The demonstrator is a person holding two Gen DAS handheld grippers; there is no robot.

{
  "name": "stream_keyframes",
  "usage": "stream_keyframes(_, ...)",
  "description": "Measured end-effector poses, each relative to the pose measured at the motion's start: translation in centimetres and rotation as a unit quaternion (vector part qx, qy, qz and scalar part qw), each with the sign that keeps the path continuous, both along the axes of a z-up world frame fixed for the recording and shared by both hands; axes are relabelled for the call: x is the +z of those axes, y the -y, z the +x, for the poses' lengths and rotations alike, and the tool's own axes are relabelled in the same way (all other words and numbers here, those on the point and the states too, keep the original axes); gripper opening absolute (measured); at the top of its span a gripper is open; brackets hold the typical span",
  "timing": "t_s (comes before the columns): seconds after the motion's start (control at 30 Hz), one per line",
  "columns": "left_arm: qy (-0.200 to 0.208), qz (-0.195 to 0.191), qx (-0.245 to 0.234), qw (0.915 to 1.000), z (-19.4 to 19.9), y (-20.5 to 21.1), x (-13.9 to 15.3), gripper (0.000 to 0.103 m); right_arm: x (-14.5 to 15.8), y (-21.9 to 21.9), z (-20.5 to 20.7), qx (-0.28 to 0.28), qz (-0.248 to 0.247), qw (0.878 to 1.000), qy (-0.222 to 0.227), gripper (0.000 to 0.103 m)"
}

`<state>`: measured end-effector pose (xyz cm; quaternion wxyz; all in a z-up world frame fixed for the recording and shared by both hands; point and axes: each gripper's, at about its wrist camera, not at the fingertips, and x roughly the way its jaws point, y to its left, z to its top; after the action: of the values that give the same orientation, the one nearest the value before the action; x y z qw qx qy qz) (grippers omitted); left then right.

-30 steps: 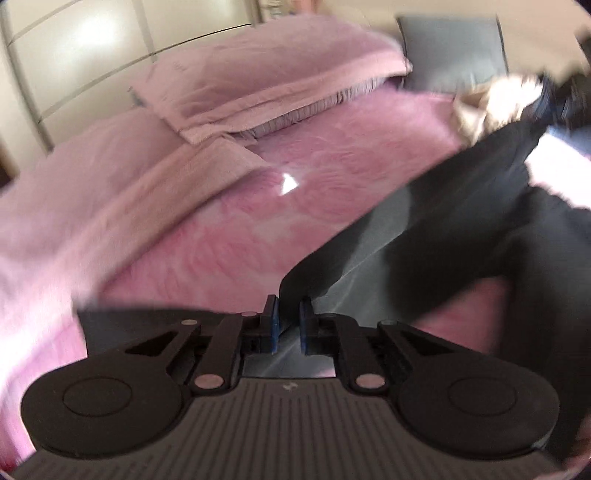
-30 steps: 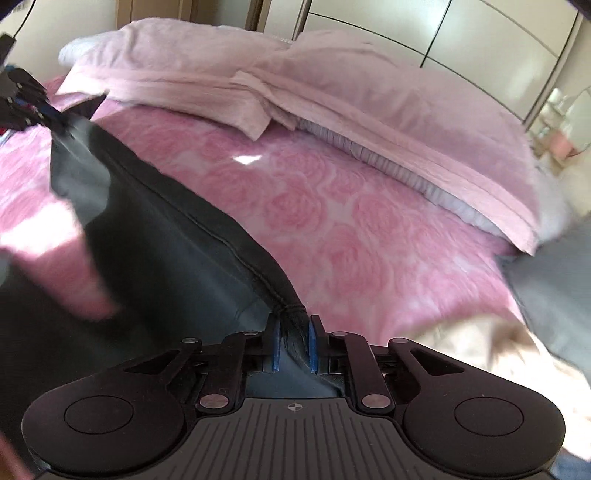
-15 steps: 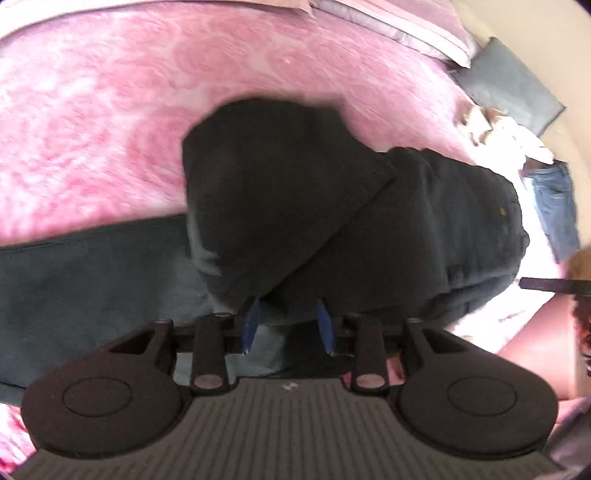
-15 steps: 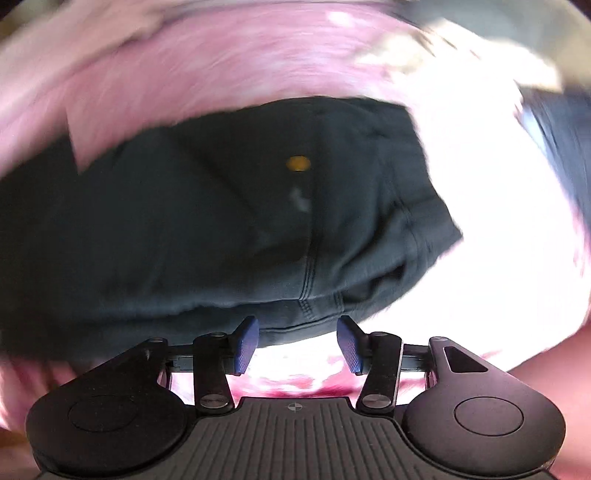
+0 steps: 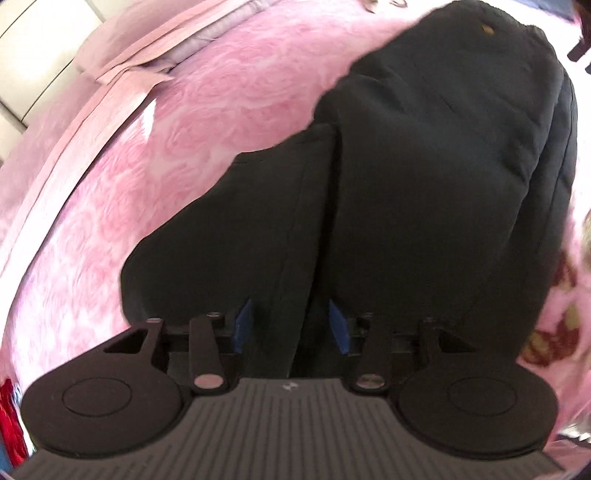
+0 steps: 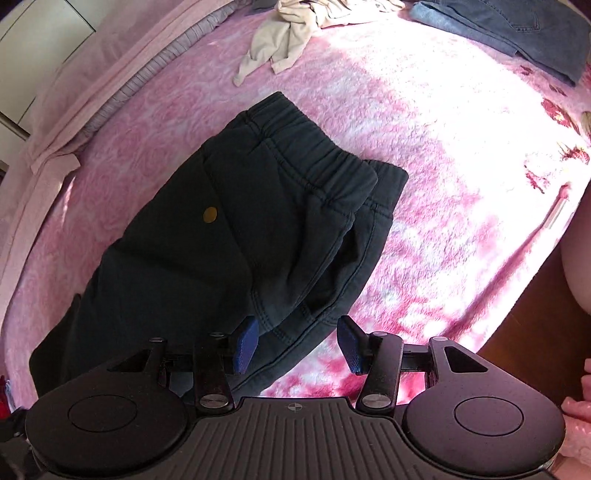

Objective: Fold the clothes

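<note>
**Dark trousers folded on the pink bedspread, both claws low over them**

So, left wrist view first. The left gripper points down at the dark trousers, which lie folded on the pink rose-pattern bedspread. A lengthwise fold line runs up the cloth from right between the blue pads. The jaws are closing, there's still a visible gap, and dark fabric sits in that gap; whether the pads already press on it I can't tell, it's all black on black there. A small brass-coloured button shows near the far end of the trousers. Pale pink pillows are off at the upper left.

Right wrist view is much clearer. The right gripper has its jaws spread wide, and the lower hem edge of the trousers lies between them without the pads pinching it. The elastic waistband is at the far end, doubled over. Further up the bed there's a crumpled beige garment and a folded pair of blue jeans, both well apart from the trousers.
</note>
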<state>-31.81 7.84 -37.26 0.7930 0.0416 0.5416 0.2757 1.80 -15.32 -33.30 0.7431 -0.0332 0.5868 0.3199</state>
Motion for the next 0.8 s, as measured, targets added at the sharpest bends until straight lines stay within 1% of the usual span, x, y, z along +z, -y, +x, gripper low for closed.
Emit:
stream_keyframes(0.03, -0.003, 0.007, 0.014, 0.9999, -0.1, -0.2, -0.1, 0.005, 0.0, 0.1, 0.2, 0.003, 0.001, 1.0, 0.001, 0.051)
stream_keyframes(0.07, 0.009, 0.006, 0.03, 0.9995, -0.5, -0.4, 0.2, 0.005, 0.0, 0.2, 0.4, 0.006, 0.001, 1.0, 0.002, 0.051)
stream_keyframes(0.1, 0.035, 0.0, 0.06, 0.9976, -1.2, -0.8, 1.0, 0.005, 0.0, 0.3, 0.6, 0.008, 0.001, 1.0, 0.003, 0.051)
stream_keyframes(0.13, 0.062, -0.006, 0.092, 0.9938, -2.0, -1.2, 1.9, 0.005, 0.0, 0.5, 0.8, 0.01, 0.002, 1.0, 0.003, 0.051)
stream_keyframes(0.17, 0.1, -0.016, 0.137, 0.9854, -3.4, -1.9, 3.2, 0.005, 0.0, 0.7, 1.1, 0.011, 0.005, 1.0, 0.001, 0.051)
stream_keyframes(0.2, 0.139, -0.027, 0.183, 0.9728, -4.9, -2.6, 4.5, 0.004, -0.1, 0.8, 1.3, 0.011, 0.007, 1.0, 0.0, 0.051)
stream_keyframes(0.23, 0.193, -0.042, 0.241, 0.9501, -7.1, -3.3, 6.0, 0.004, -0.1, 1.0, 1.5, 0.012, 0.009, 1.0, -0.002, 0.051)
stream_keyframes(0.27, 0.254, -0.053, 0.312, 0.914, -10.1, -3.9, 7.2, 0.004, -0.1, 1.0, 1.6, 0.011, 0.011, 1.0, -0.003, 0.051)
stream_keyframes(0.3, 0.312, -0.064, 0.382, 0.8678, -13.2, -4.3, 8.3, 0.004, 0.0, 1.1, 1.8, 0.01, 0.014, 1.0, -0.005, 0.051)
stream_keyframes(0.33, 0.349, -0.065, 0.45, 0.8193, -16.2, -4.4, 8.9, 0.004, 0.1, 1.2, 2.0, 0.008, 0.019, 1.0, -0.008, 0.051)
stream_keyframes(0.37, 0.364, -0.06, 0.522, 0.7687, -19.2, -4.0, 8.8, 0.004, 0.1, 1.2, 2.2, 0.006, 0.024, 1.0, -0.012, 0.051)
stream_keyframes(0.4, 0.374, -0.054, 0.591, 0.7123, -22.2, -3.6, 8.7, 0.006, 0.1, 1.3, 2.4, 0.003, 0.029, 0.999, -0.015, 0.051)
stream_keyframes(0.47, 0.372, -0.076, 0.683, 0.6239, -26.1, -2.5, 7.4, 0.013, 0.1, 1.4, 2.8, -0.003, 0.038, 0.999, -0.022, 0.051)
stream_keyframes(0.5, 0.365, -0.067, 0.709, 0.5998, -26.7, -1.8, 7.0, 0.01, 0.0, 1.5, 3.0, -0.004, 0.04, 0.999, -0.025, 0.051)
stream_keyframes(0.53, 0.356, -0.056, 0.732, 0.5781, -27.1, -1.1, 6.8, 0.01, 0.0, 1.5, 3.1, -0.005, 0.041, 0.999, -0.027, 0.051)
stream_keyframes(0.57, 0.347, -0.055, 0.736, 0.5783, -27.0, -0.7, 6.4, 0.016, -0.1, 1.5, 3.2, -0.007, 0.042, 0.999, -0.028, 0.051)
stream_keyframes(0.6, 0.339, -0.056, 0.737, 0.5818, -26.9, -0.3, 6.1, 0.023, -0.2, 1.6, 3.4, -0.009, 0.043, 0.999, -0.03, 0.051)
stream_keyframes(0.67, 0.351, -0.08, 0.73, 0.5811, -26.3, -0.3, 5.3, 0.024, -0.4, 1.6, 3.6, -0.014, 0.045, 0.998, -0.033, 0.051)
stream_keyframes(0.73, 0.367, -0.118, 0.712, 0.5872, -24.7, -0.1, 4.4, 0.024, -0.5, 1.9, 3.9, -0.028, 0.063, 0.997, -0.041, 0.051)
stream_keyframes(0.8, 0.378, -0.141, 0.698, 0.5921, -23.5, 0.1, 3.7, 0.025, -0.6, 2.2, 4.2, -0.044, 0.087, 0.994, -0.051, 0.051)
